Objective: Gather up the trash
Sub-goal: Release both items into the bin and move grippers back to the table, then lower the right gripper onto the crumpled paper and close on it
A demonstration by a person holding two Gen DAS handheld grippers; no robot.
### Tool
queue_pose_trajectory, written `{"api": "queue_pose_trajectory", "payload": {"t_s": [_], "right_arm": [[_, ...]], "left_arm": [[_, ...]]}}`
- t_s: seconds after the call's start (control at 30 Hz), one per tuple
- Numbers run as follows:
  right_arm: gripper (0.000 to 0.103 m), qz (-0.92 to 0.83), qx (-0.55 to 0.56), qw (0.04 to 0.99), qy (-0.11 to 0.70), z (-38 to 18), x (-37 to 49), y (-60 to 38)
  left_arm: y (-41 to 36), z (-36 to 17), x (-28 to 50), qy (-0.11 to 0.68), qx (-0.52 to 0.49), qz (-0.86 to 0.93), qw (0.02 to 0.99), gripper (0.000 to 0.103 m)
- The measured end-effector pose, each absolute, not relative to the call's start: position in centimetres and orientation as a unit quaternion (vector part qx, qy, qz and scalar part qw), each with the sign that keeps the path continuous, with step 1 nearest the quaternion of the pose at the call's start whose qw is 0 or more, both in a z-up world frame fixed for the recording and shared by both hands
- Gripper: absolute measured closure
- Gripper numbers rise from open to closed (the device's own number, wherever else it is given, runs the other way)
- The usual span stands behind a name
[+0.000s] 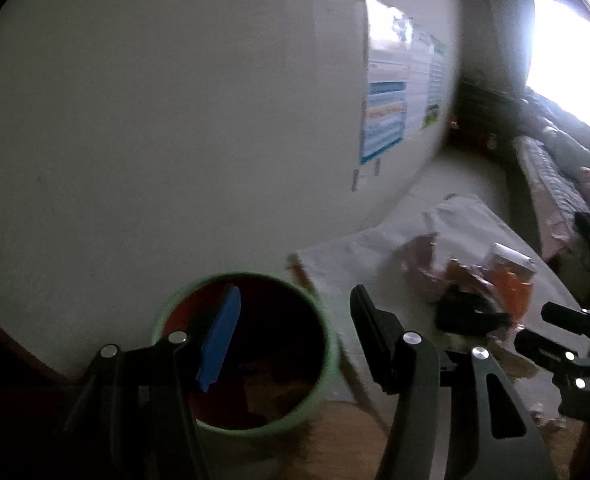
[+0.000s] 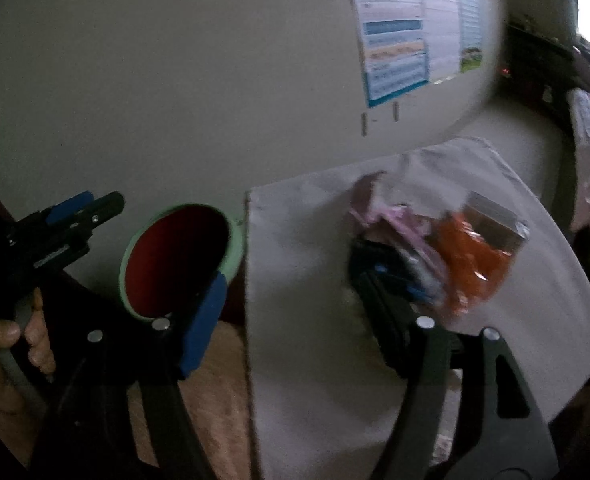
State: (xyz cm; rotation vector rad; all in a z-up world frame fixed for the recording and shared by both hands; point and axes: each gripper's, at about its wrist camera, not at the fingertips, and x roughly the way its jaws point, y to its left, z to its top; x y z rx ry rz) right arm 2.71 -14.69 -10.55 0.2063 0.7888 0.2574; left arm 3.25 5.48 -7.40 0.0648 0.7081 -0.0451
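Trash (image 2: 471, 256) — an orange wrapper and pink scraps — lies heaped on the white sheet (image 2: 303, 280) at two o'clock from the green-rimmed bin (image 2: 175, 260), set close for short drops, while left gripper (image 1: 291, 332) and right gripper (image 2: 291, 292) hold fingers spread, pinching nothing.

Dim, motion-blurred fisheye pics w/ dark bent edges; blown-out window (image 1: 567, 52) glares at right

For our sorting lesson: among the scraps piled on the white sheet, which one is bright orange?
The crinkled orange wrapper, at the right edge of the trash pile. The scraps beside it are pale pink or dark, so its colour alone marks it out.
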Motion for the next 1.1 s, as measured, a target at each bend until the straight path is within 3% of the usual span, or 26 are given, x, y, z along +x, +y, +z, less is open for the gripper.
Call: {"api": "queue_pose_trajectory", "payload": {"t_s": [0.27, 0.43, 0.63, 0.73, 1.0, 1.07, 1.1], "right_arm": [[0.030, 0.022, 0.128, 0.909, 0.397, -12.2, -0.1, -25.2], [0.030, -0.019, 0.118, 0.884, 0.453, -16.2, -2.9, -29.4], [0.030, 0.025, 0.154, 0.847, 0.508, -19.9, -5.2, -28.5], [0.024, 0.048, 0.146, 0.837, 0.524, -20.9, -5.4, -27.1], [0.024, 0.081, 0.117, 0.809, 0.571, -23.9, -4.1, -24.0], [0.026, 0.085, 0.104, 0.806, 0.576, -24.4, -3.9, -23.3], [0.038, 0.088, 0.099, 0.806, 0.577, -24.5, -3.9, -23.1]], "left_arm": [[0.7, -8.5, 2.0, 0.359, 0.065, -0.069, 0.929, 0.047], [-1.1, -9.4, 1.9, 0.369, 0.080, -0.093, 0.921, 0.047], [-2.0, -10.5, 2.1, 0.391, 0.084, -0.104, 0.911, 0.047], [-2.2, -11.0, 2.2, 0.396, 0.087, -0.106, 0.908, 0.047], [-2.9, -11.5, 2.1, 0.405, 0.095, -0.114, 0.902, 0.045], [-3.0, -11.6, 2.1, 0.407, 0.091, -0.116, 0.901, 0.043], [-3.1, -11.7, 2.2, 0.409, 0.091, -0.117, 0.900, 0.043]]}}
